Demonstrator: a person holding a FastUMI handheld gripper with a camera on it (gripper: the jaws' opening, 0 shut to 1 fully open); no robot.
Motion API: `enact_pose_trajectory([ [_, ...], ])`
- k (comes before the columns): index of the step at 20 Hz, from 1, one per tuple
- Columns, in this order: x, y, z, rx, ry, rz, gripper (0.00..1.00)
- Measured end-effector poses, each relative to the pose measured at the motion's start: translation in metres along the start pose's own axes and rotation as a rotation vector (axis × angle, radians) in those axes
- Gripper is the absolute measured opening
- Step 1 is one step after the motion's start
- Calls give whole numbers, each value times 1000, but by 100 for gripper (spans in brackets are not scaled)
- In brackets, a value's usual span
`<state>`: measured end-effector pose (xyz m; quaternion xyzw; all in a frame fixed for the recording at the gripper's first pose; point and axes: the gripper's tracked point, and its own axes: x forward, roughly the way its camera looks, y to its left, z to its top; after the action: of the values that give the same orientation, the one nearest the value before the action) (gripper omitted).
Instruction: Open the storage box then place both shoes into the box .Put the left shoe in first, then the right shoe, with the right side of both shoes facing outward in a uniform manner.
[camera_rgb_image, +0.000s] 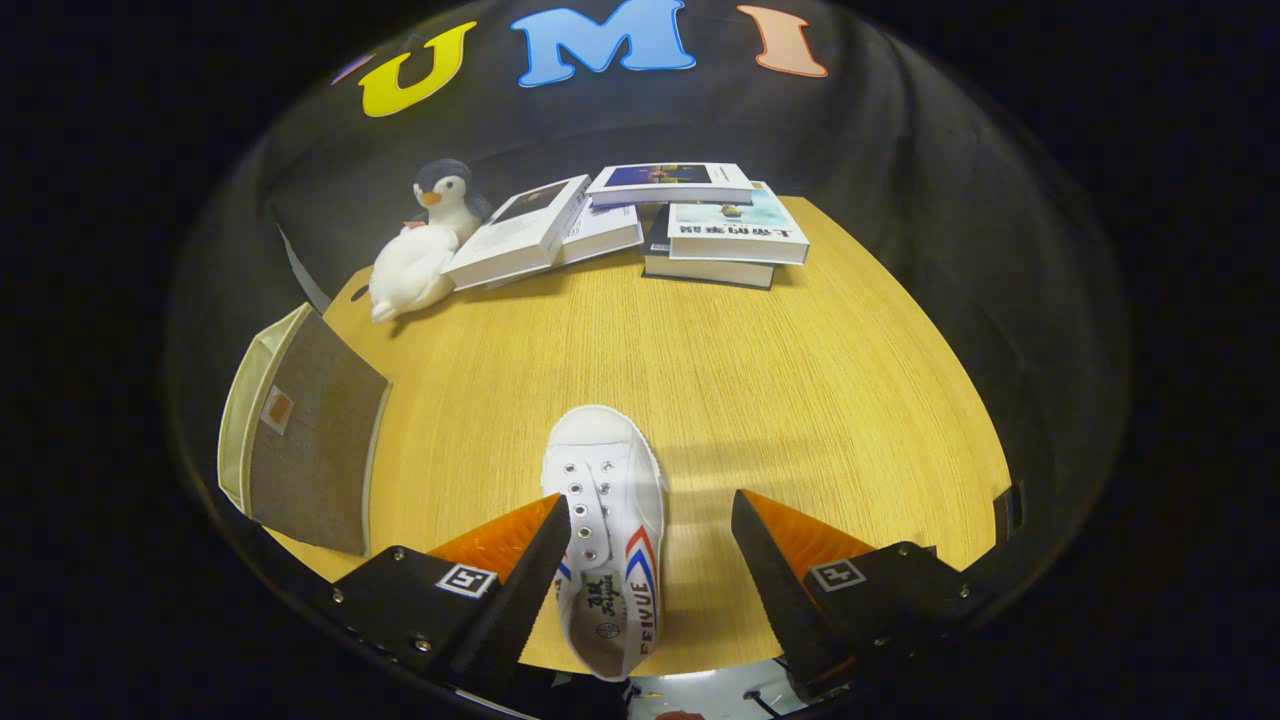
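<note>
A white canvas shoe (607, 530) with red and blue side stripes lies on the wooden table (800, 400), toe pointing away from me. My gripper (650, 540) is open, its orange-and-black fingers straddling the shoe. The left finger (525, 560) sits right against the shoe's left side; the right finger (770, 560) stands apart from it, with bare table between. The grey-brown fabric storage box (305, 440) with a cream rim stands to the left of the fingers at the table's edge, its lid side facing me.
At the far side of the table lie several books (640, 225), some stacked. A stuffed penguin (425, 245) sits left of them. The table's right edge curves away beyond the right finger.
</note>
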<state>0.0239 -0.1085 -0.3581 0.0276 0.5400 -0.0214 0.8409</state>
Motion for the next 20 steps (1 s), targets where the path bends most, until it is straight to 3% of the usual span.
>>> enact_pose_trajectory([
  [6, 25, -12, -26, -51, 90, -24, 98],
  [13, 40, -1, -37, -93, 142, 5, 98],
  [18, 44, 3, -37, -72, 177, 16, 96],
  [20, 46, 12, -40, -31, 195, 64, 93],
])
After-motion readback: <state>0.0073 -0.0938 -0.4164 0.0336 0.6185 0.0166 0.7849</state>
